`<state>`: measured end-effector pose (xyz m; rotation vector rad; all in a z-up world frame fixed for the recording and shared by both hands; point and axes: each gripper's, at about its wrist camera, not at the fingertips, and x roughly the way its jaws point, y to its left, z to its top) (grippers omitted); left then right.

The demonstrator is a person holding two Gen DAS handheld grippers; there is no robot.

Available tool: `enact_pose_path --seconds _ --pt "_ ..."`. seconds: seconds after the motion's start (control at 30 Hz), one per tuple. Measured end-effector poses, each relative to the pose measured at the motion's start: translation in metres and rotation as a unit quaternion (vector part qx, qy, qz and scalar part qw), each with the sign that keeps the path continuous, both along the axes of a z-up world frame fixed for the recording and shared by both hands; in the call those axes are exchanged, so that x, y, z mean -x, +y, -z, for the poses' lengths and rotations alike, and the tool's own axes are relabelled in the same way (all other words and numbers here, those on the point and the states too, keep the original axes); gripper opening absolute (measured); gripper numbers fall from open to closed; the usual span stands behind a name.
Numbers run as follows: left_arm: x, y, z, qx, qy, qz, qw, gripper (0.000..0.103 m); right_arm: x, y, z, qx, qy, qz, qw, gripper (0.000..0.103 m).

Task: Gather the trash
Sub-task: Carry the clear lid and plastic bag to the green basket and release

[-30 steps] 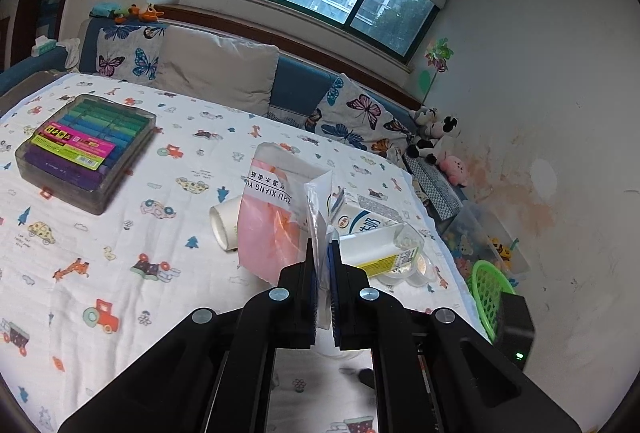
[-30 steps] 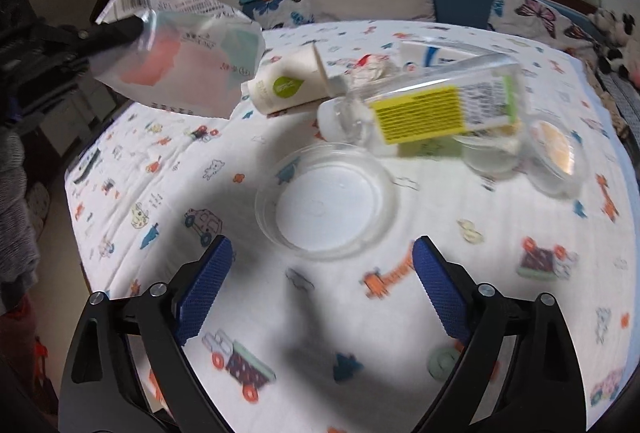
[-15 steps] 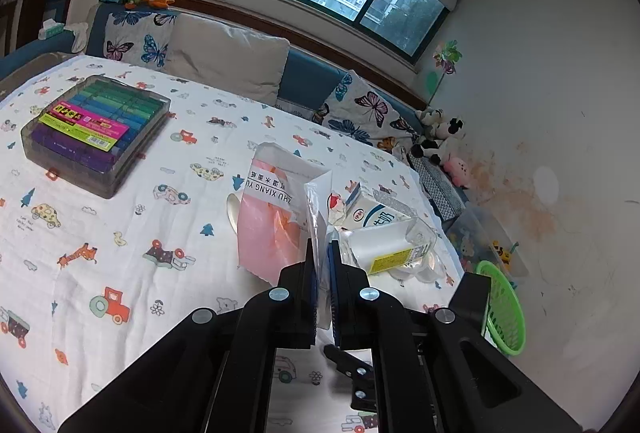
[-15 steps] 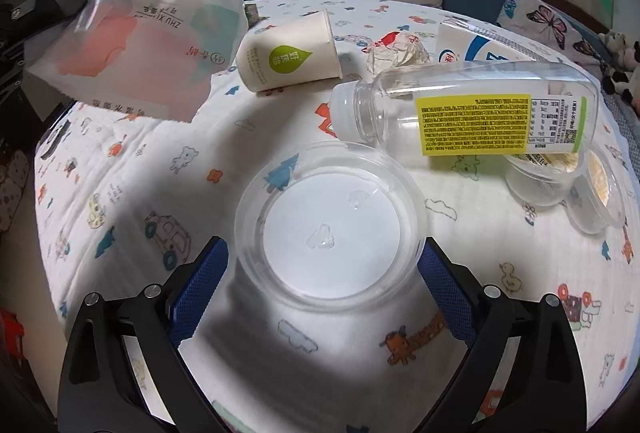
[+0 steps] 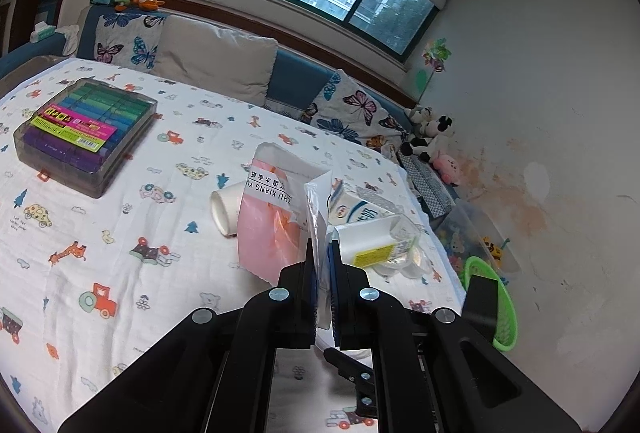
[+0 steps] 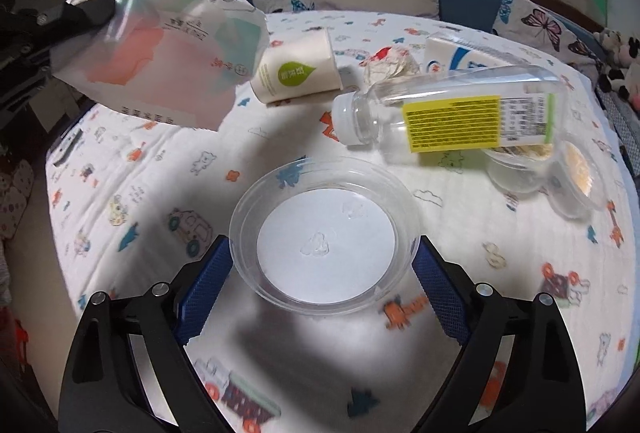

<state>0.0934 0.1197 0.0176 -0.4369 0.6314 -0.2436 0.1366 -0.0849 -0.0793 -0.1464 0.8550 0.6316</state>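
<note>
Bed sheet [image 6: 120,193]: the printed sheet carries all the trash, clustered toward the side nearest the wall; the other side holds only a marker case [image 5: 84,133].
Plastic bag [image 5: 272,225]: a clear pink-and-white bag, pinched at one corner by the left gripper [image 5: 323,289], whose jaws are pressed together on it. It hangs above the sheet, clear of everything in the right wrist view.
Clear bowl [image 6: 324,237]: an empty round plastic bowl, lying flat. A second ago it sat well ahead of the right gripper [image 6: 324,269]; now its rim lies between the wide-apart jaws, each blue pad just beside it. Whether either pad touches the rim I cannot tell.
Meaning: my judgement is that the bowl is the next piece to be picked, and the approach is nearly finished; closing comes next.
Bottle [image 6: 444,117]: an empty clear bottle on its side just beyond the bowl, cap toward the middle, its far end resting over small lidded cups [image 6: 536,169].
Paper cup [image 6: 296,73]: tipped over, beside a crumpled wrapper [image 6: 390,63] and a milk carton [image 6: 456,57].
Green basket [image 5: 496,297]: on the floor past the bed edge, probably where the trash goes.
Room: open sheet lies behind and left of the bowl; the bottle crowds its far side, so lifting straight up looks safest.
</note>
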Motion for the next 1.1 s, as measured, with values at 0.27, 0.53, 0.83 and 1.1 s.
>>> enact_pose_path --seconds 0.27,0.53,0.83,1.1 --pt "0.003 -0.032 -0.006 0.003 -0.005 0.038 0.9993 0.005 0.020 -0.047 -0.020 -0.030 -0.008 0.041 0.999 0.089" --pt "-0.001 -0.078 -0.016 0.001 -0.012 0.091 0.9958 0.005 0.036 -0.113 -0.039 -0.047 -0.030 0.101 0.993 0.089" --pt "-0.020 -0.145 -0.023 -0.005 -0.010 0.156 0.9878 0.005 0.039 -0.218 -0.049 -0.045 -0.048 0.210 0.975 0.089" --pt "-0.038 -0.211 -0.031 -0.023 -0.011 0.206 0.9781 0.005 0.027 -0.318 -0.034 -0.032 -0.029 0.305 0.951 0.089"
